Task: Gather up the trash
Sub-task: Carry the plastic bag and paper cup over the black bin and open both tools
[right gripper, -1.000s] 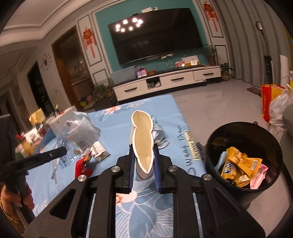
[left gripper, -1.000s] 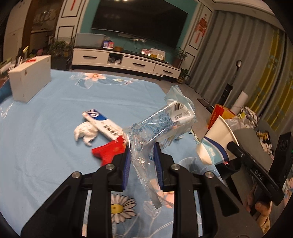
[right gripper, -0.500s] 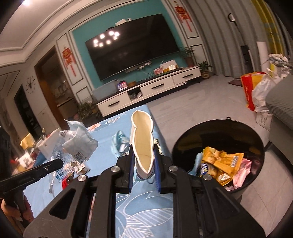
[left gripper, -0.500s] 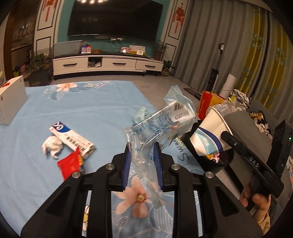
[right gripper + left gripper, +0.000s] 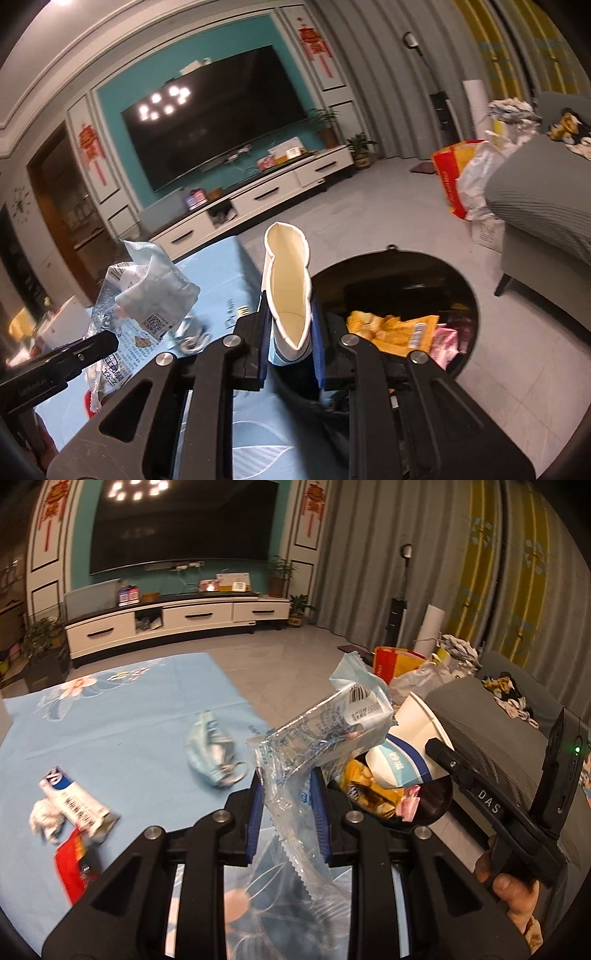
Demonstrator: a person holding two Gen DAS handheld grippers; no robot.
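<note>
Red wrapper: a flat red packet (image 5: 72, 864) lies on the light blue flowered tablecloth (image 5: 122, 746), far left in the left wrist view, touching the box beside it.
White and blue box: a crushed carton (image 5: 74, 805) with blue print and a barcode; its writing is too small to read. A crumpled white tissue (image 5: 44, 818) touches its left side.
Face mask: a crumpled pale blue mask (image 5: 212, 753) lies on the cloth, just left of the left gripper's tips.
Left gripper: the left gripper (image 5: 288, 812) is clamped on a clear plastic wrapper with blue print (image 5: 314, 738), which stands up and leans right from between the blue pads; it carries a barcode and a white label, not legible.
Right gripper: the right gripper (image 5: 290, 332) is pinched tight on a squashed white paper cup with a blue band (image 5: 288, 288), mouth upward, held at the near rim of the bin.
Black round bin: the bin (image 5: 458, 280) stands on the floor against the table's edge and holds yellow and pink snack wrappers (image 5: 402, 328).
Writing: "DAS" reads on the right gripper's black arm in the left wrist view.
</note>
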